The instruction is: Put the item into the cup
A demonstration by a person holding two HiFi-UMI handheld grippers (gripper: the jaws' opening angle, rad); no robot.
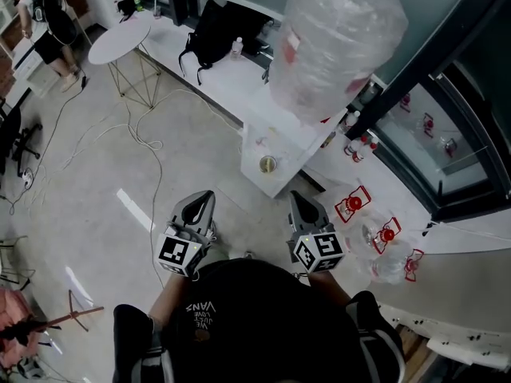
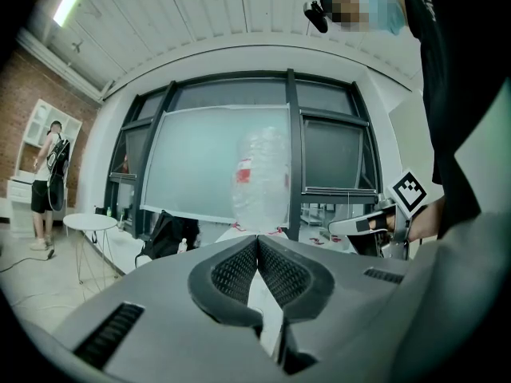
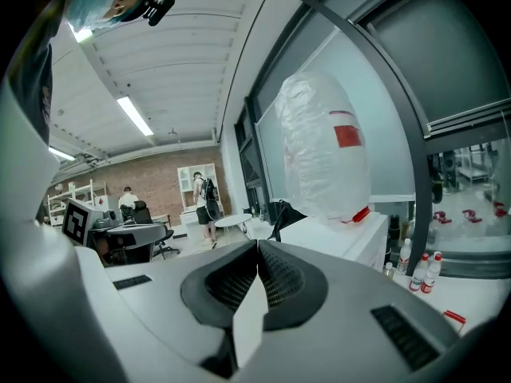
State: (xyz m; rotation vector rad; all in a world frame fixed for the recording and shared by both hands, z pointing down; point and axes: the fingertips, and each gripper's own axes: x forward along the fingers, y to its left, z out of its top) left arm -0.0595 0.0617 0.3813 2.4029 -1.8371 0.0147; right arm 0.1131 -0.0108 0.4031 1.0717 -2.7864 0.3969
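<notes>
A small cup point(image 1: 267, 164) stands on the ledge of a white water dispenser point(image 1: 279, 138), under a big clear water bottle point(image 1: 335, 46). I cannot make out any item for the cup. My left gripper point(image 1: 203, 199) and right gripper point(image 1: 300, 201) are held close to the person's body, short of the dispenser, both pointing toward it. The left gripper point(image 2: 257, 238) has its jaws pressed together with nothing between them. In its own view the right gripper point(image 3: 257, 244) is likewise shut and empty. The bottle point(image 2: 262, 178) shows ahead of the left jaws, and the bottle point(image 3: 323, 146) shows again ahead of the right jaws.
Small red-capped bottles point(image 1: 357, 146) stand right of the dispenser, with red-marked clear things point(image 1: 387, 234) on the sill. A black backpack point(image 1: 219, 30) lies on the window ledge beside a round white table point(image 1: 120, 38). Cables point(image 1: 144, 134) run over the floor. A person point(image 1: 48, 30) stands far left.
</notes>
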